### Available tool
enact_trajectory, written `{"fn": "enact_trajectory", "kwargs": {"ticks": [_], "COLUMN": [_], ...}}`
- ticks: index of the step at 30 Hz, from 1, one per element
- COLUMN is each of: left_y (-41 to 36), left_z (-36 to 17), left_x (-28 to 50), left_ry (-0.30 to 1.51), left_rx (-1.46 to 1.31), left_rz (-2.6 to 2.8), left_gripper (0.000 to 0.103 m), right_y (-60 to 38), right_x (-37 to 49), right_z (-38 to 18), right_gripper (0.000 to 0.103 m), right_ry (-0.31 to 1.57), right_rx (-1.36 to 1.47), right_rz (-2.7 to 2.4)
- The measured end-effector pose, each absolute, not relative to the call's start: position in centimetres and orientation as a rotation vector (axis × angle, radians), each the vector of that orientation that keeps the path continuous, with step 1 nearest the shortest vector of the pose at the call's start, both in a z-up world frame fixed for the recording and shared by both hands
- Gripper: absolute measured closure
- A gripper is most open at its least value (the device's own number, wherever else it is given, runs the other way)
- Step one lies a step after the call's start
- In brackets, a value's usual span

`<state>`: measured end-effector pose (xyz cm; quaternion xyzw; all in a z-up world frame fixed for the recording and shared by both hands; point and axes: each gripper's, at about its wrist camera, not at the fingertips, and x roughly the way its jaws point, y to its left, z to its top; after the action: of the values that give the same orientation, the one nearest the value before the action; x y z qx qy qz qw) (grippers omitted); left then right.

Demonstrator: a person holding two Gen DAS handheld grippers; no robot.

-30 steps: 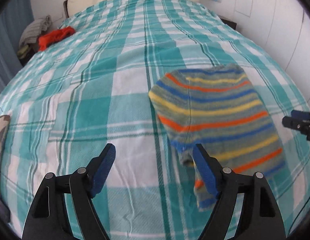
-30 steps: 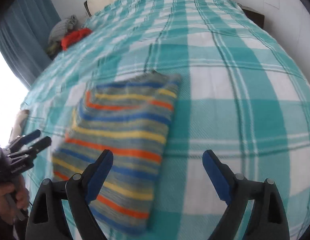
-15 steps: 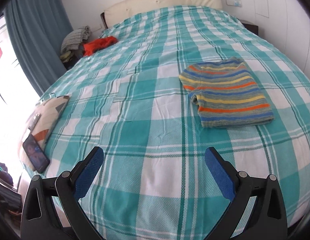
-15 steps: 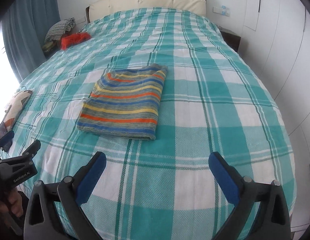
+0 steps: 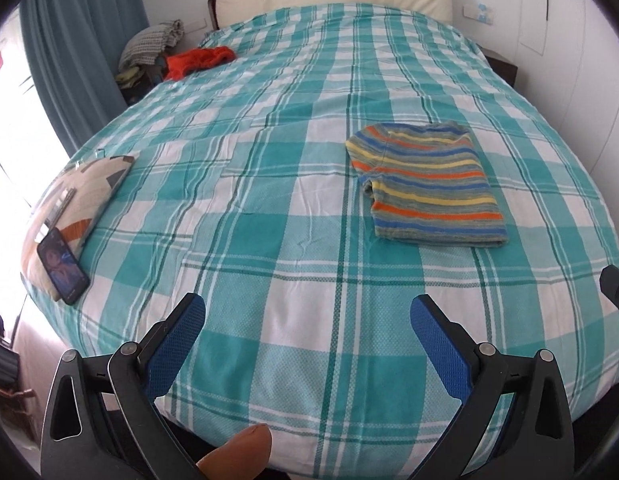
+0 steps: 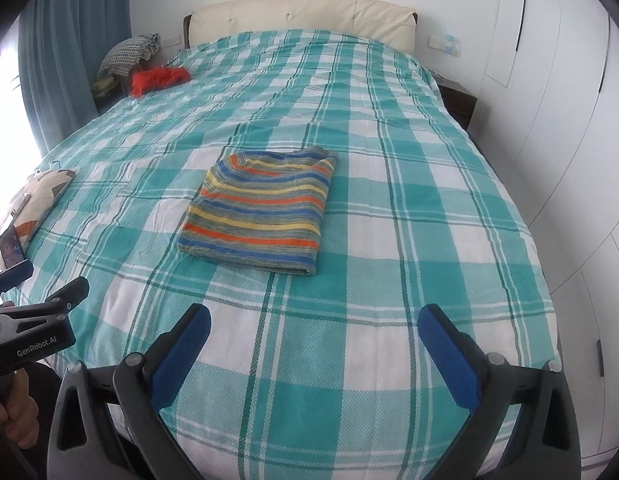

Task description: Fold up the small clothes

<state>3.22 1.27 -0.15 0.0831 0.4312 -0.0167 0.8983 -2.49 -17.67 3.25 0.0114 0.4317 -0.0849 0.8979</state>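
A small striped garment (image 5: pixel 425 184) (image 6: pixel 261 212) lies folded into a flat rectangle on the teal checked bed cover (image 5: pixel 269 240). Nothing touches it. My left gripper (image 5: pixel 307 308) hovers open and empty over the near edge of the bed, well short of the garment and to its left. My right gripper (image 6: pixel 315 316) is also open and empty, back from the garment's near edge. The left gripper (image 6: pixel 41 284) shows at the left of the right wrist view, held in a hand. A red garment (image 5: pixel 197 60) (image 6: pixel 157 78) lies crumpled at the far left corner.
A patterned cushion (image 5: pixel 81 196) with a phone (image 5: pixel 63 266) on it rests at the bed's left edge. A pile of clothes (image 5: pixel 149 44) sits beside the headboard. White wardrobe doors (image 6: pixel 569 120) and a dark nightstand (image 6: pixel 457 100) flank the right side.
Both grippers have drawn back and up from the striped garment, which stays folded on the bed. Their jaws have spread a little wider.
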Motion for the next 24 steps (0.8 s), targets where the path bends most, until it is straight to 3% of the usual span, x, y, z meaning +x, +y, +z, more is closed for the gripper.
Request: {"fn": "enact_trajectory", "kwargs": {"ticks": [24], "left_y": [0.8], "left_z": [7.6], "left_x": [0.9], "left_ry": [0.736], "left_rx": [0.135], "left_rz": [-0.134], "left_gripper": [0.0], "right_y": [-17.7], "right_x": [-5.2], "right_z": [7.6], "right_gripper": [0.001], "right_ry": [0.827], "right_rx": [-0.07], "right_rz": [-0.235]}}
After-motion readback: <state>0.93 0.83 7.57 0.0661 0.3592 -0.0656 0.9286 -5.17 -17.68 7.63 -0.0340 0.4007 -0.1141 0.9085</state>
